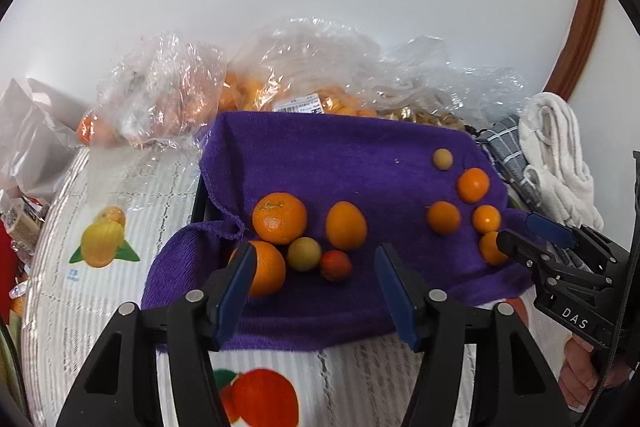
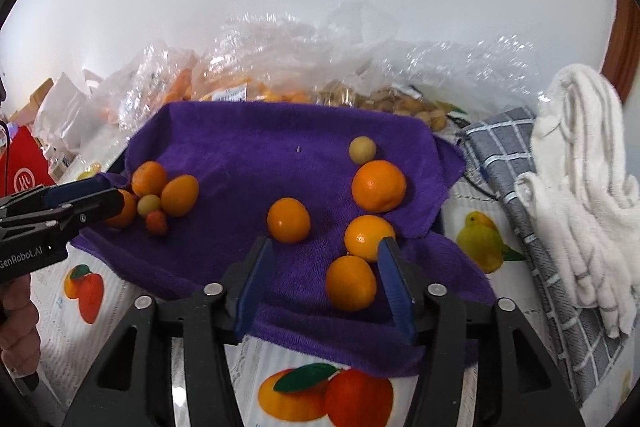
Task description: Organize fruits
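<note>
Both my left gripper (image 1: 316, 287) and right gripper (image 2: 324, 283) hang released over the purple terry towel (image 1: 340, 155); a nudge could roll its round orange citrus fruits (image 2: 351, 288) off the towel's edge.

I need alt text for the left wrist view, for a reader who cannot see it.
Ten small fruits lie in two loose groups on a purple towel, seen between the open fingers of the left gripper, which holds nothing. The right gripper reaches in from the right beside the right group; clear plastic bags of fruit sit behind the towel.
</note>
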`<state>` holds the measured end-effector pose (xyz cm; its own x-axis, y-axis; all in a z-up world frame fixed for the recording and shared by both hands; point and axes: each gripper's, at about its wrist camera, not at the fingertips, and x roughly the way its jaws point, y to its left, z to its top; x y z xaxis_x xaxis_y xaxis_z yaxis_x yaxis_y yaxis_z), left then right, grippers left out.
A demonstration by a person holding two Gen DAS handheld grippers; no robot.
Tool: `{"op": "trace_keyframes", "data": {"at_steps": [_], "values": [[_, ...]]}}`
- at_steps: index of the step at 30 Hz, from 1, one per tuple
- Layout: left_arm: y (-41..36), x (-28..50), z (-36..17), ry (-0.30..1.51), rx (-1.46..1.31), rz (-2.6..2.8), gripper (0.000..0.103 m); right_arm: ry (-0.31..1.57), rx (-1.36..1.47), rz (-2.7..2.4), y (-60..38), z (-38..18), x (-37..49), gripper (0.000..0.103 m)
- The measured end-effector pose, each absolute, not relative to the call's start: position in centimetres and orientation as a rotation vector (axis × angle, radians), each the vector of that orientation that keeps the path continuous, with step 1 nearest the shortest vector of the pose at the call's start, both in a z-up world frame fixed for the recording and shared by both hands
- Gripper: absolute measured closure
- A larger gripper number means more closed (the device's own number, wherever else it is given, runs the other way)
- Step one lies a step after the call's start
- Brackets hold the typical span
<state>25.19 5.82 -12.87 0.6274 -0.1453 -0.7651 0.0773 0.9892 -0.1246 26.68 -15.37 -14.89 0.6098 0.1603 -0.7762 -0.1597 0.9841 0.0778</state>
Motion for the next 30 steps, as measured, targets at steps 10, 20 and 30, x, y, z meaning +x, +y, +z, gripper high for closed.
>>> {"op": "trace_keyframes", "data": {"at_steps": [10, 20, 30], "values": [[5.3, 19.9, -8.5, 0.813, -0.085, -0.133, 0.026, 0.863, 0.056, 0.129, -17.6, -10.4, 22.1, 0.03], [5.4, 16.4, -6.9, 0.808, -0.114, -0.129, 0.017, 0.875, 0.08, 0.102, -18.9, -8.4, 18.4, 0.028], [5.8, 14.8, -5.7, 0.809, -0.123, -0.095, 0.014, 0.869, 0.091, 0.062, -19.8, -7.4, 16.8, 0.011]]}}
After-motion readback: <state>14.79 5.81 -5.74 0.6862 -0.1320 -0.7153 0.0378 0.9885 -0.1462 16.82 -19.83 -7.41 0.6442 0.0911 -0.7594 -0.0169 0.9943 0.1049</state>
